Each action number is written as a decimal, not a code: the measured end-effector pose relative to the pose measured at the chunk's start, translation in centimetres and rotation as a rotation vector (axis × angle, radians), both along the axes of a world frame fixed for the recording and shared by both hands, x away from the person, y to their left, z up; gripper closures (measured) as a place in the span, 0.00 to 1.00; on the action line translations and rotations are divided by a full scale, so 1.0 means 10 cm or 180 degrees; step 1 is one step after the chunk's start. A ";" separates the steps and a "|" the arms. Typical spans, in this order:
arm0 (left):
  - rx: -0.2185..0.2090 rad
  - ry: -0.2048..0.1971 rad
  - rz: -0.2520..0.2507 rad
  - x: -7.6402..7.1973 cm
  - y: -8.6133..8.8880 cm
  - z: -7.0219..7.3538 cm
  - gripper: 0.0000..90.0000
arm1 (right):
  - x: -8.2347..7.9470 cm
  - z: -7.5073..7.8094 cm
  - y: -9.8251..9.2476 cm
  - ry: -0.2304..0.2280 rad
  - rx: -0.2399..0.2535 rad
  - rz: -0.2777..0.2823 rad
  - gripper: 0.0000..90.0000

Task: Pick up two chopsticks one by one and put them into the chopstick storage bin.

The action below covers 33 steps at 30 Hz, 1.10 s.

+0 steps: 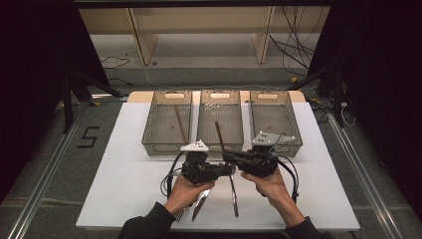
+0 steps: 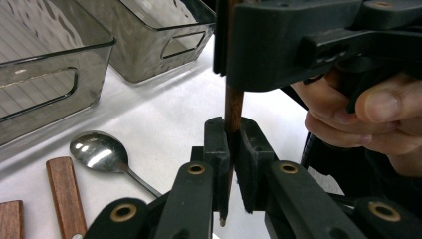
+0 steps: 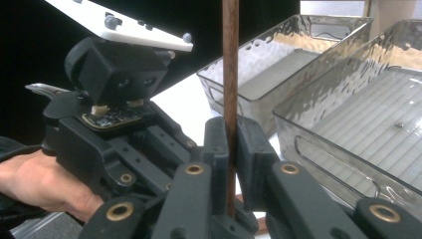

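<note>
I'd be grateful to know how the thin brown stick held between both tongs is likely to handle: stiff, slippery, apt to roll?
The stick looks stiff: it stands straight between both tongs. Probably light, being so slender. Its smooth, round-looking shaft might roll if laid on the white table.

- Three bins (image 1: 220,122) stand in a row just beyond your grippers, walling off the far counter (image 1: 129,169).
- Cutlery (image 1: 234,194) lies between your hands at the near edge.
- Bare counter opens left and right.
</note>
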<state>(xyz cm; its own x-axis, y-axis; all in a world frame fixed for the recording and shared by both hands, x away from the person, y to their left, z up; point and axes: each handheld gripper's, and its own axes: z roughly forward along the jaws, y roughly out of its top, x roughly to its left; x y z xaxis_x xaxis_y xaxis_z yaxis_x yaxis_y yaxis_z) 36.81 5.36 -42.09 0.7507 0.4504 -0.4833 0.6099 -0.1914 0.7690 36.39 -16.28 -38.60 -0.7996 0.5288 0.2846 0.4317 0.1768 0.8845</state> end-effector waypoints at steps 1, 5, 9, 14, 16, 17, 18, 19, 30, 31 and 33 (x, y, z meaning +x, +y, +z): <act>0.0010 0.0008 0.0013 0.00 0.01 0.01 0.93 | 0.00 0.01 -0.01 -0.0010 0.0019 -0.0010 0.84; 0.0064 -0.0034 0.0040 0.02 0.08 0.07 0.94 | -0.01 0.03 -0.05 -0.0031 0.0074 -0.0004 0.70; 0.0101 -0.0053 0.0155 0.08 0.24 0.18 0.94 | -0.03 0.03 -0.13 -0.0068 -0.0009 -0.0021 0.60; 0.0124 -0.0081 0.0287 0.20 0.51 0.33 0.94 | -0.10 -0.07 -0.22 -0.0042 -0.0313 -0.0137 0.44; 0.0173 -0.0087 0.0356 0.24 0.62 0.39 0.94 | -0.14 -0.13 -0.27 -0.0032 -0.0409 -0.0148 0.41; 0.0198 -0.0110 0.0386 0.27 0.67 0.42 0.94 | -0.15 -0.16 -0.29 -0.0026 -0.0433 -0.0154 0.39; 0.0218 -0.0124 0.0421 0.29 0.71 0.45 0.94 | -0.17 -0.18 -0.31 -0.0018 -0.0457 -0.0169 0.38; 0.0242 -0.0149 0.0456 0.31 0.76 0.49 0.94 | -0.18 -0.20 -0.33 -0.0020 -0.0477 -0.0181 0.37; 0.0422 -0.0233 0.0726 0.62 1.19 0.84 0.94 | -0.27 -0.32 -0.44 0.0056 -0.0469 -0.0227 0.30; 0.0428 -0.0232 0.0750 0.65 1.22 0.86 0.94 | -0.28 -0.32 -0.45 0.0059 -0.0465 -0.0226 0.29; 0.0443 -0.0235 0.0803 0.70 1.27 0.92 0.93 | -0.29 -0.32 -0.46 0.0056 -0.0462 -0.0235 0.29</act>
